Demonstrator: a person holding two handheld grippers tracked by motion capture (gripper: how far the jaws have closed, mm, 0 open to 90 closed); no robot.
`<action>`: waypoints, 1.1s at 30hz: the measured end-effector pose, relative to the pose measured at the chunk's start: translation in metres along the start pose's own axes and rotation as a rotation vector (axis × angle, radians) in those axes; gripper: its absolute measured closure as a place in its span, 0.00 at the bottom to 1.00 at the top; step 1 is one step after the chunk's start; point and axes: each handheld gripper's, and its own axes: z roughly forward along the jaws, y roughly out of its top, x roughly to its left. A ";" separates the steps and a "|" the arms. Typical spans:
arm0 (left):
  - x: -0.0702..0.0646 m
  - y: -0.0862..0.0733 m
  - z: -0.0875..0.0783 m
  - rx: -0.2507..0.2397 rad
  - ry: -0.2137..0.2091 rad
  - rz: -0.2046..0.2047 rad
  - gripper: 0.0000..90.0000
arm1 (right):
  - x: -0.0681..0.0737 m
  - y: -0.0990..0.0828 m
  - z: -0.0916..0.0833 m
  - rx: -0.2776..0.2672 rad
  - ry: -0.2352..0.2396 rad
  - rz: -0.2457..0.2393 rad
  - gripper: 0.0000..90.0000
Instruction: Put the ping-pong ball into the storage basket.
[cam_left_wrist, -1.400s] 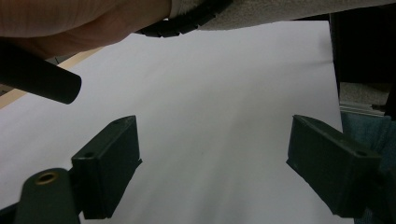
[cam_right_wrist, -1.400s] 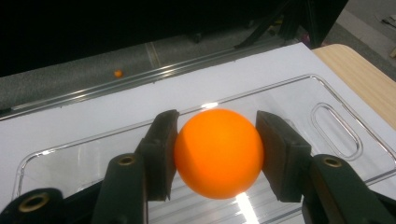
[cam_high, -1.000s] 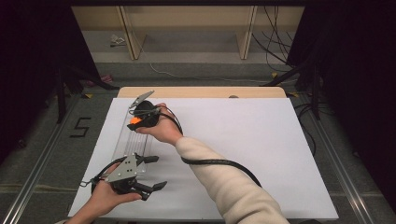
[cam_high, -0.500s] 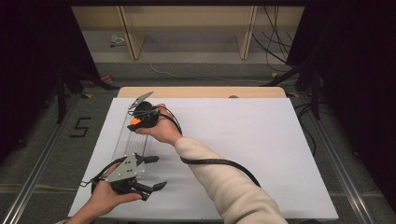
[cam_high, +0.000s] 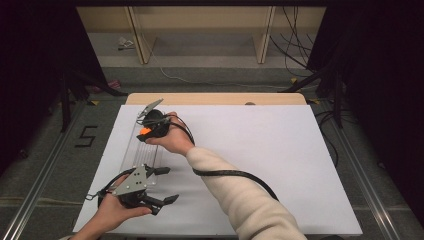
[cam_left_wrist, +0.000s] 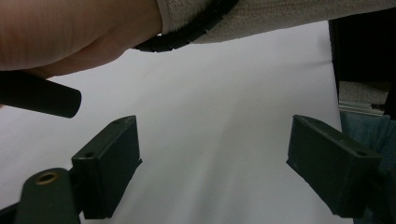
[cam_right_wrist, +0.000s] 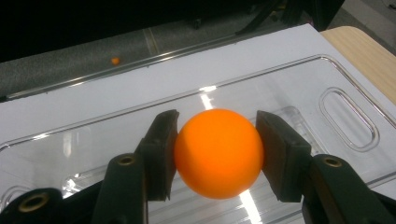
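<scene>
An orange ball (cam_right_wrist: 217, 152) sits squeezed between the two black pads of my right gripper (cam_right_wrist: 215, 156), held just above a clear plastic tray (cam_right_wrist: 299, 88). From above, that gripper (cam_high: 145, 131) hangs over the far part of the tray (cam_high: 131, 147) on the left of the white table, and the ball (cam_high: 144, 131) shows as a small orange spot. My left gripper (cam_high: 161, 205) rests near the front left of the table, by the tray's near end. Its jaws stand wide apart over bare white surface, and its own view (cam_left_wrist: 212, 163) has nothing between them.
The white sheet (cam_high: 260, 150) covers the table, with a wooden strip (cam_high: 215, 98) along the far edge. A small orange ball (cam_right_wrist: 115, 60) lies on the floor beyond the table. The right arm's sleeve (cam_high: 250, 200) and black cable (cam_high: 235, 175) cross the middle front.
</scene>
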 end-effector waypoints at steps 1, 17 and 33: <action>0.000 0.000 0.000 0.000 0.000 0.000 0.18 | 0.000 0.000 0.000 -0.002 0.000 0.002 0.57; 0.000 0.000 0.000 0.000 0.000 0.000 0.18 | 0.001 -0.002 0.005 0.010 0.003 -0.004 0.57; 0.000 0.000 0.000 0.000 -0.002 0.000 0.18 | 0.001 -0.004 0.008 0.020 0.006 -0.001 0.57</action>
